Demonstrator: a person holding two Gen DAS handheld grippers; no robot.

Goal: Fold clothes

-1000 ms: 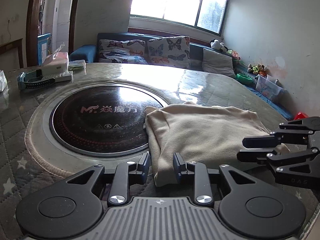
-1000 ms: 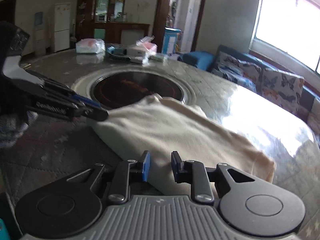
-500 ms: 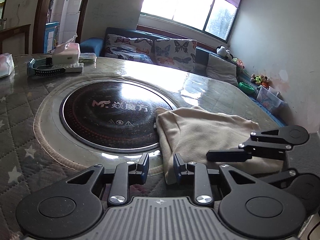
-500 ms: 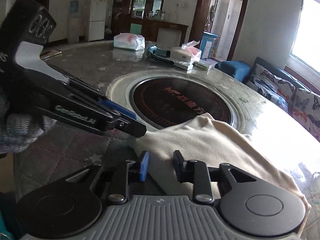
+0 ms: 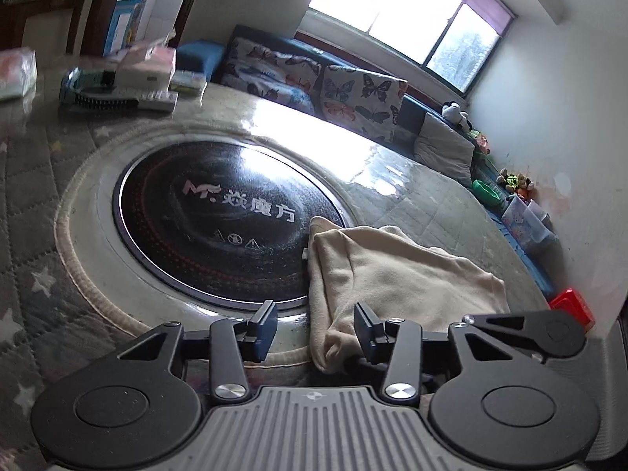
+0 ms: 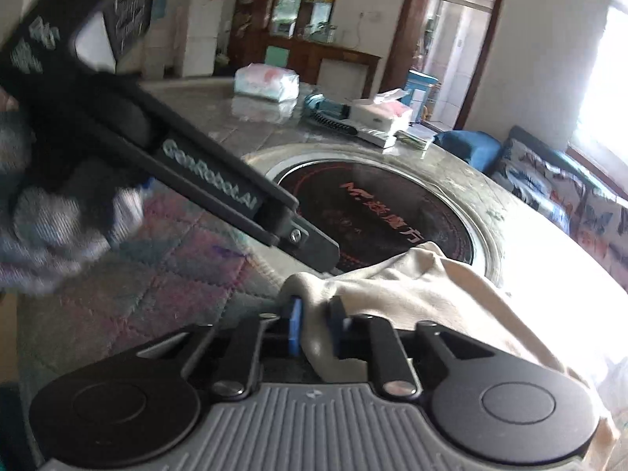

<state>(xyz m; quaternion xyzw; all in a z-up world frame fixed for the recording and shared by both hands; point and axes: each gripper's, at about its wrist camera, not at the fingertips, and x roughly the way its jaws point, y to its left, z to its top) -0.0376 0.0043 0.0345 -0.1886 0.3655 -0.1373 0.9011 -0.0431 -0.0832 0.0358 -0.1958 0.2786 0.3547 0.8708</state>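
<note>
- Cream garment (image 5: 396, 274) is laid in a folded bundle on the round table (image 5: 424, 212), with its far left corner overlapping the rim of the black cooktop disc (image 5: 212, 227) set into the table's centre.
- In the left wrist view, the garment's left edge is seen running straight toward the camera, ending in a bunched corner at the near end, just beside the right finger of the left gripper (image 5: 314, 331).
- The left gripper is held wide apart, and nothing is caught between its pads; only the bunched corner is partly framed in the gap.
- The right gripper (image 6: 316, 324) is closed tightly on a gathered corner of the garment (image 6: 412, 286), with cloth pinched between the blue pad and the black one and draped down over the gripper body.
- From that pinch, the cloth is pulled up into a ridge, while the rest is spread back toward the cooktop (image 6: 376, 212) and off to the right.
- In the right wrist view, the left gripper's arm (image 6: 219, 192) is seen crossing diagonally just above the pinched corner, held by a hand in a grey knitted glove (image 6: 51, 219).
- Open quilted tabletop is left to the left of the garment and beyond it toward the sofa (image 5: 314, 78).
- A tissue box (image 5: 147, 66), a brush (image 5: 98, 94) and a wrapped packet (image 6: 267, 82) are clustered at the far edge of the table, well apart from the garment.
</note>
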